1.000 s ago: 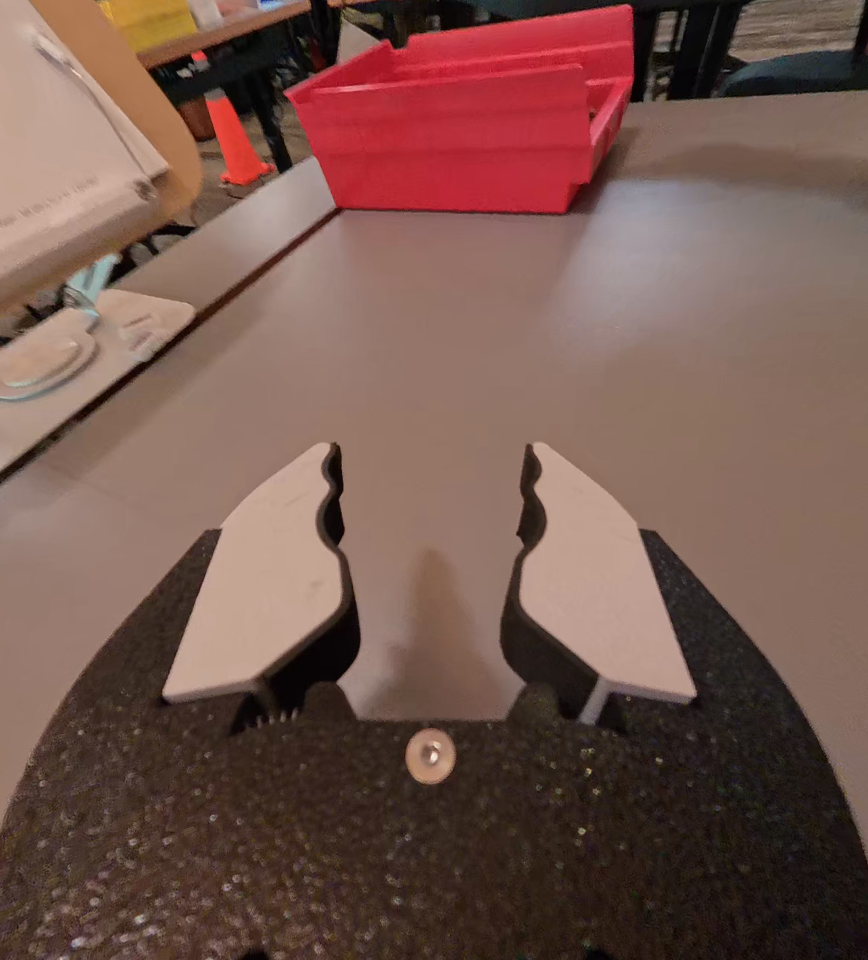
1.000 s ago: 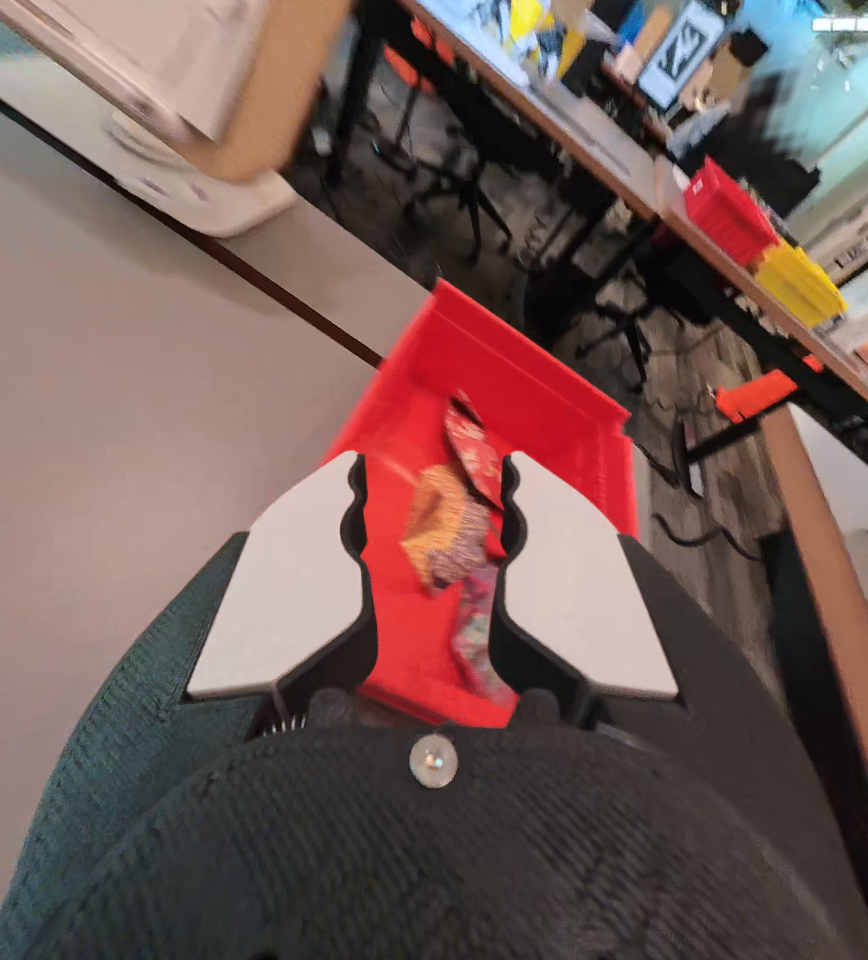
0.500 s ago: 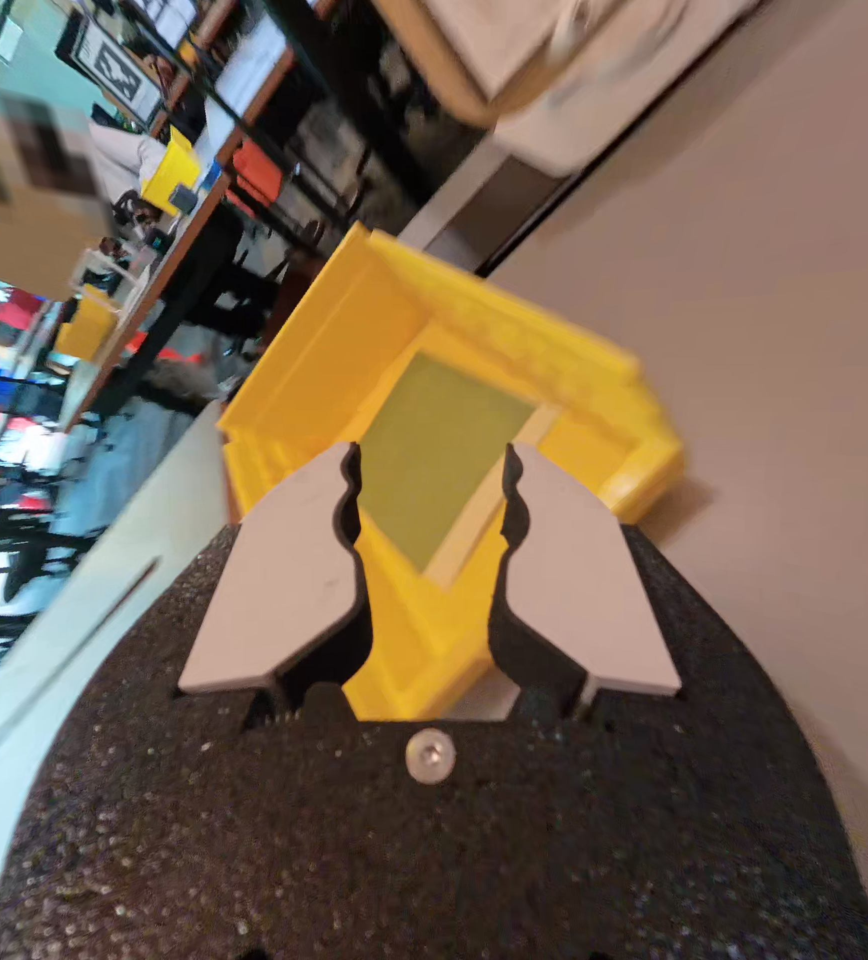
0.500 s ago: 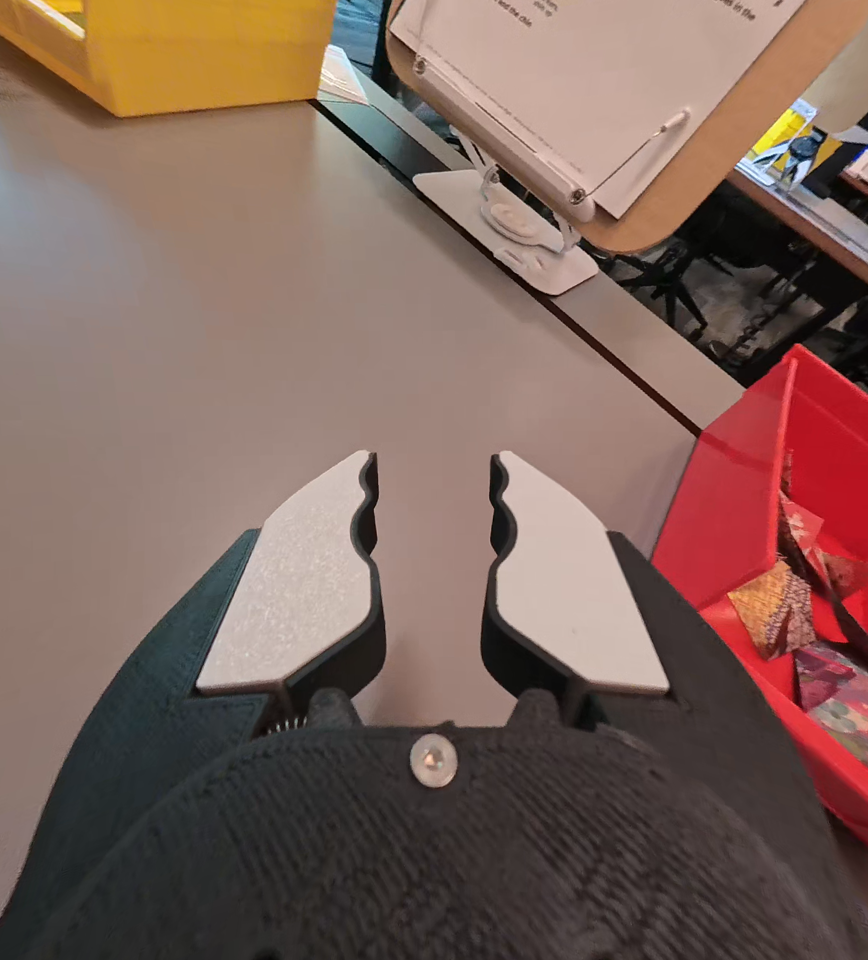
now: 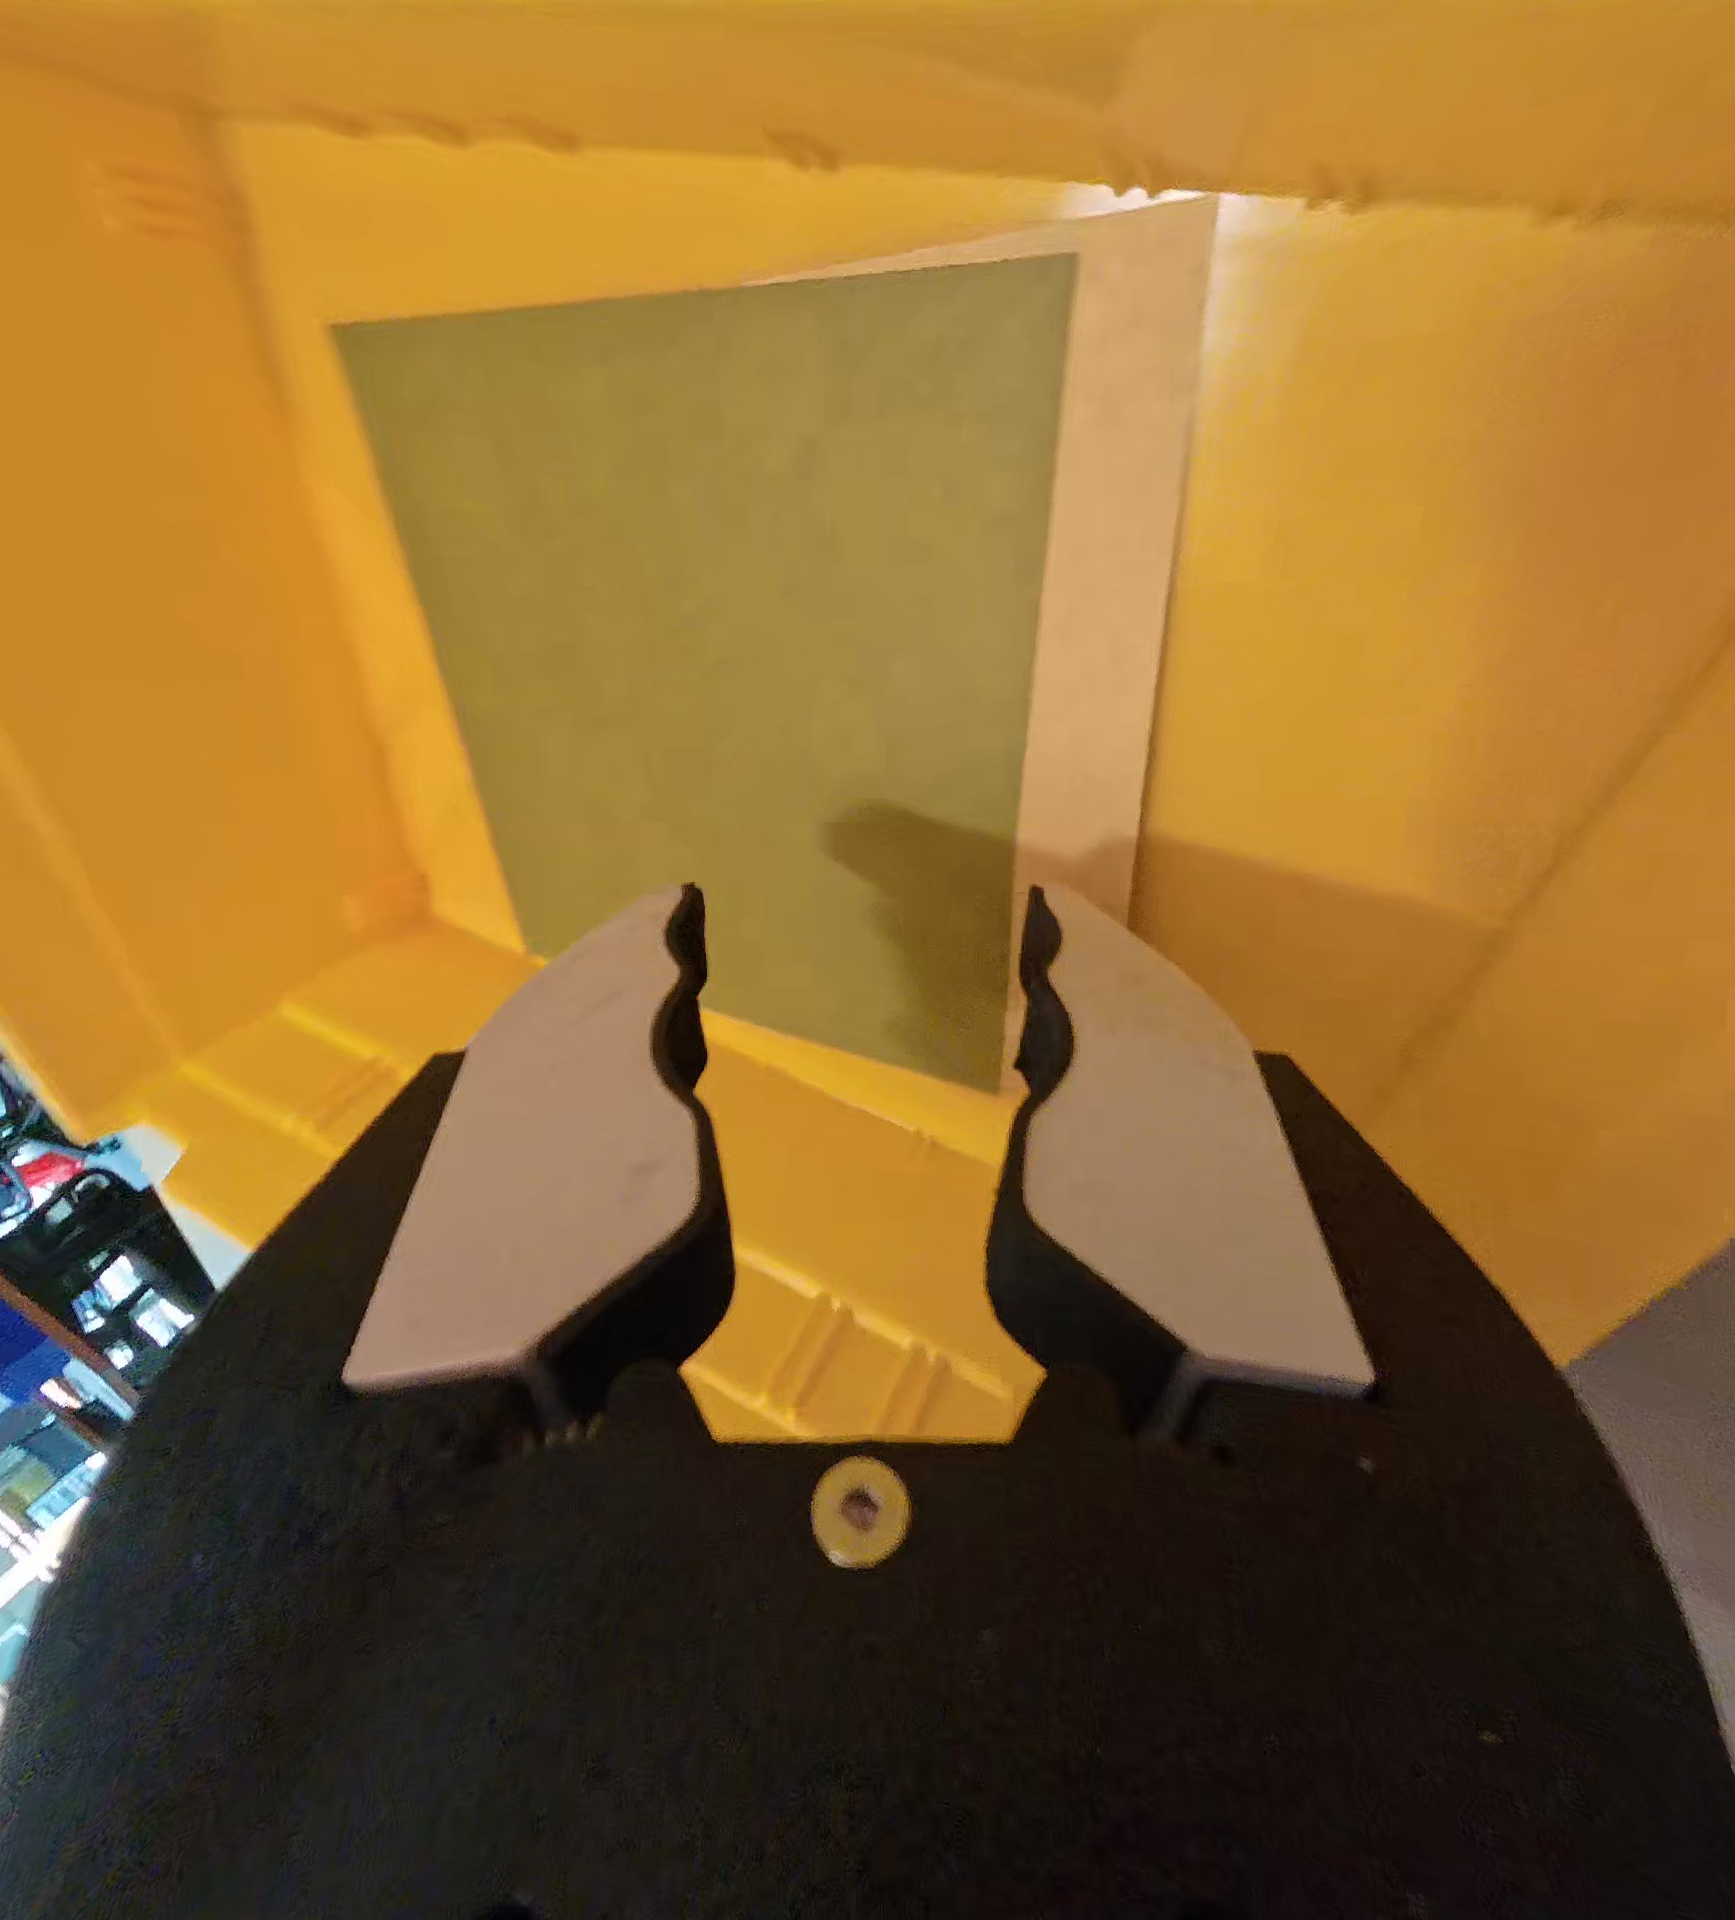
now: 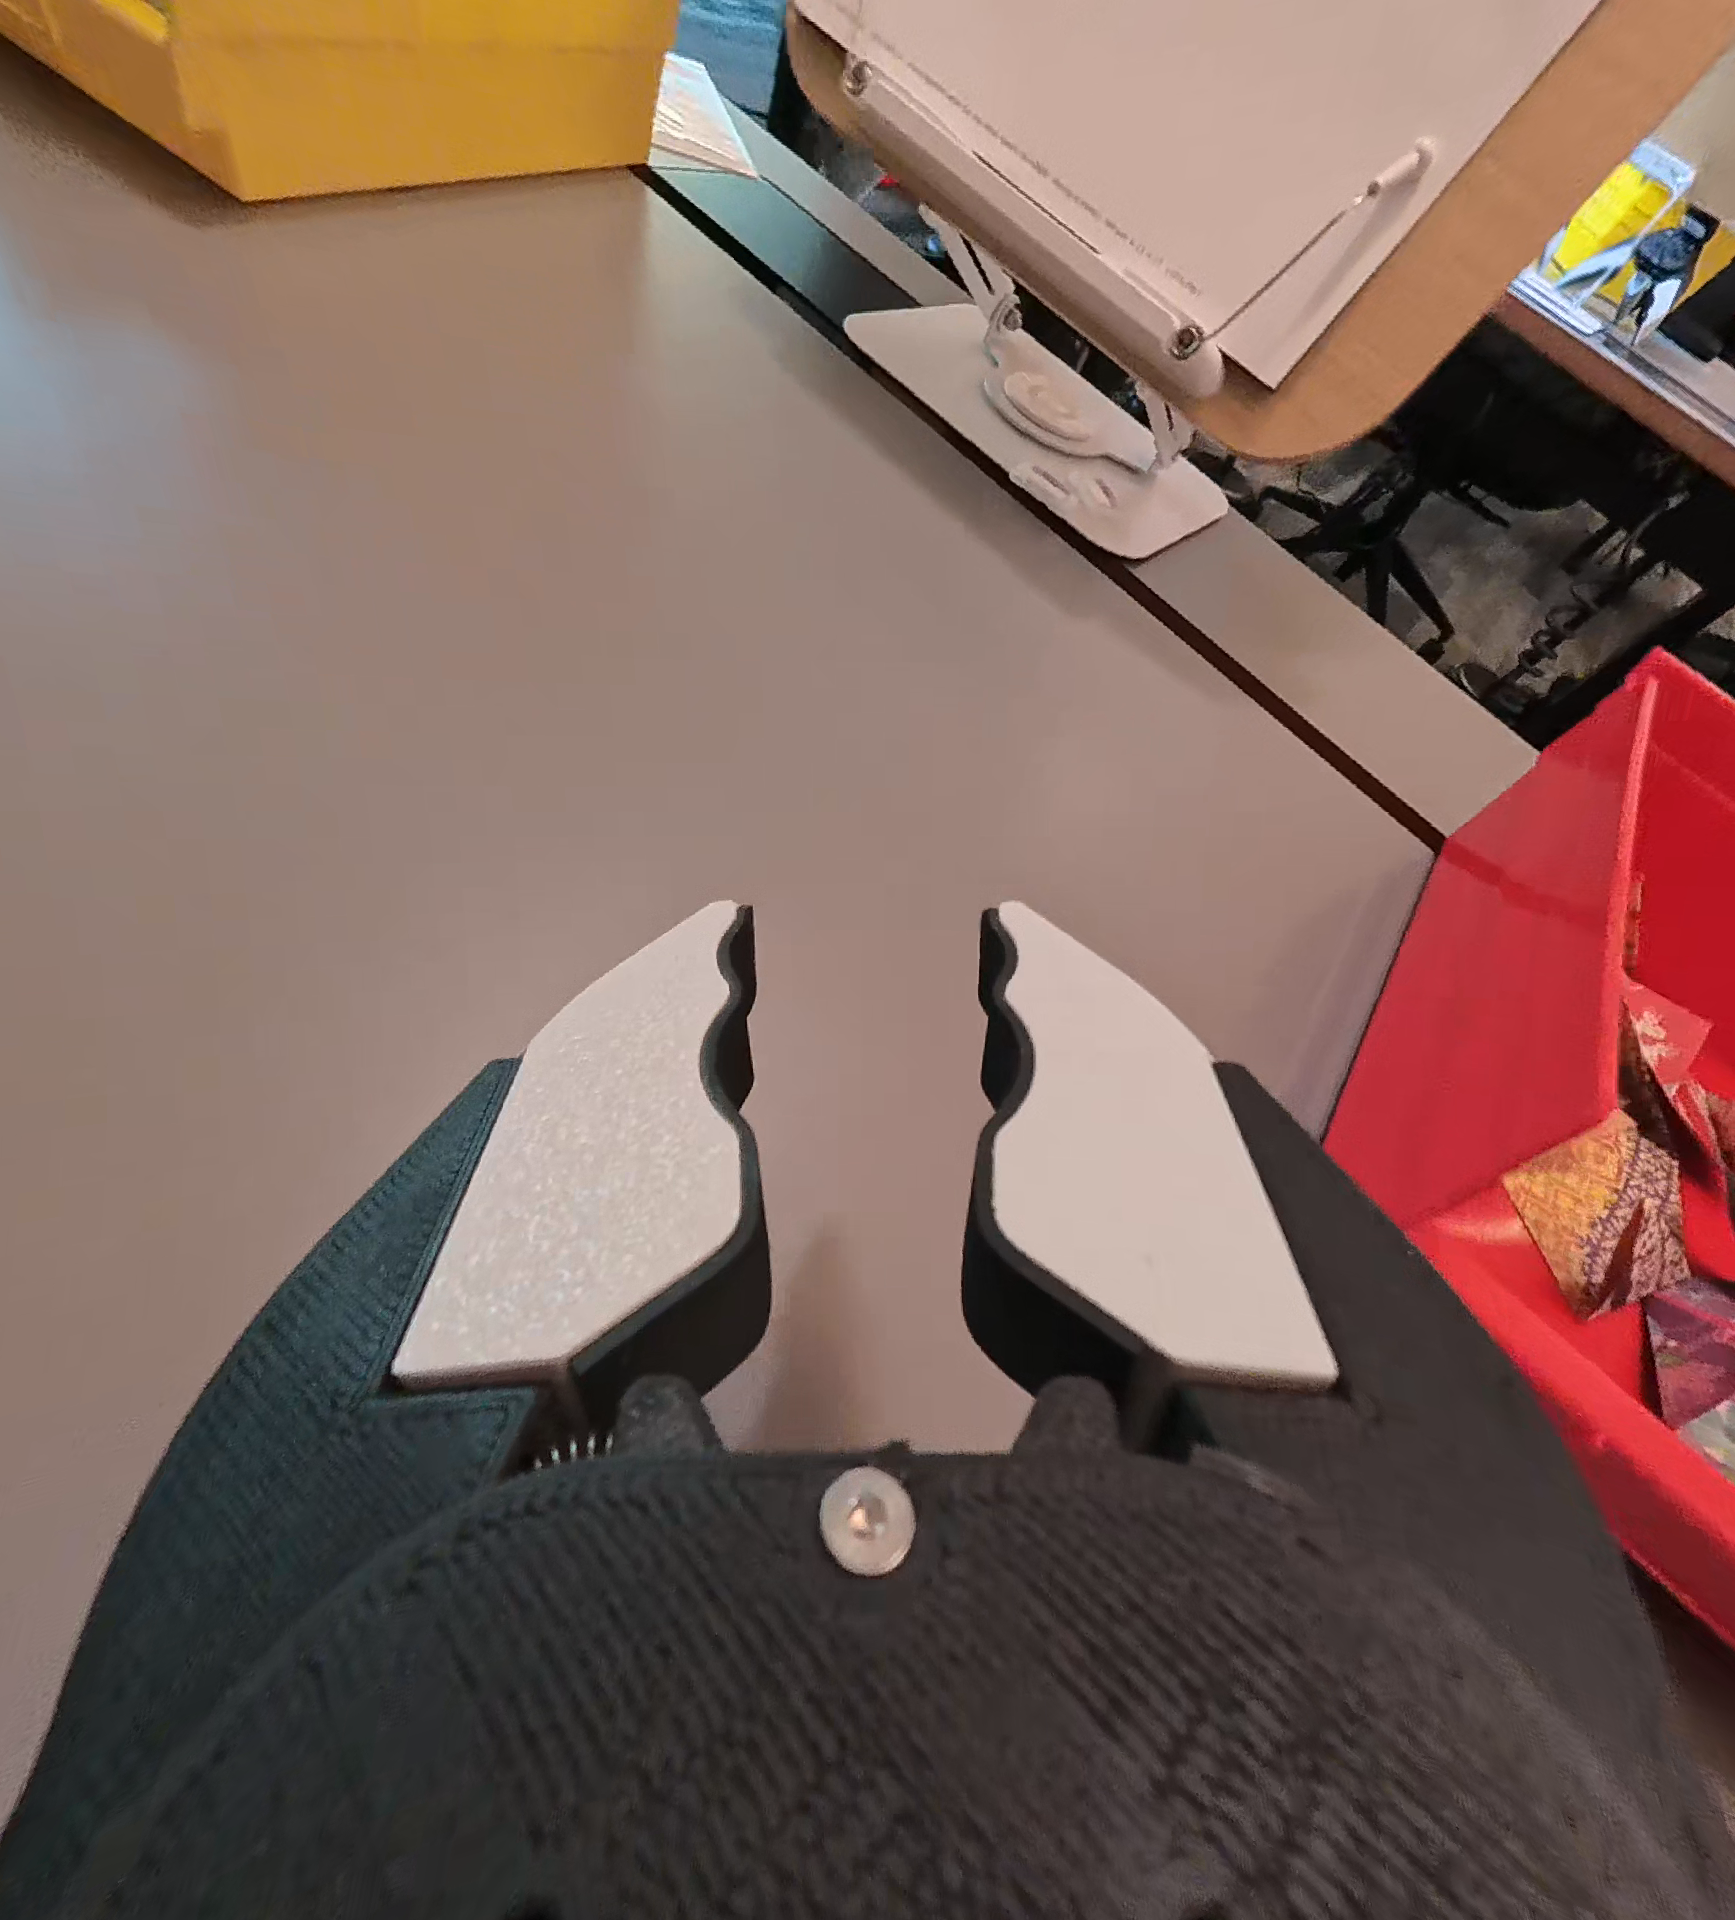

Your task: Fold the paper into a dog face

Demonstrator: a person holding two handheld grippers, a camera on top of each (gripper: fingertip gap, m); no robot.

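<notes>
Far left, inside the yellow bin (image 5: 167,520): left gripper (image 5: 861,914) reaching in over the rim, jaws spread wide, nothing between the pads. Just ahead of the fingertips, a flat olive-green sheet of paper (image 5: 717,623) lying on the bin floor, a pale sheet (image 5: 1112,520) peeking out along its right edge; whether the tips touch the green sheet cannot be told, only a shadow falling on it.

Centre, over the bare grey table (image 6: 375,623): right gripper (image 6: 865,920) hovering low, jaws likewise parted and empty, pointed at open tabletop. Same yellow bin (image 6: 406,114) seen at the far left corner of the table, a white document stand (image 6: 1081,312) with a printed page beyond the table seam.

Far right: red bin (image 6: 1569,987) at the table edge, holding several folded pieces of patterned paper (image 6: 1611,1216).

Progress, judged from the scene: barely started. No sheet lifted, none laid on the work surface, no crease made. Left to do: pinch the green sheet, carry it out onto the table, then every fold of the dog face, with the thin flat paper likely hard to catch off the bin floor.
</notes>
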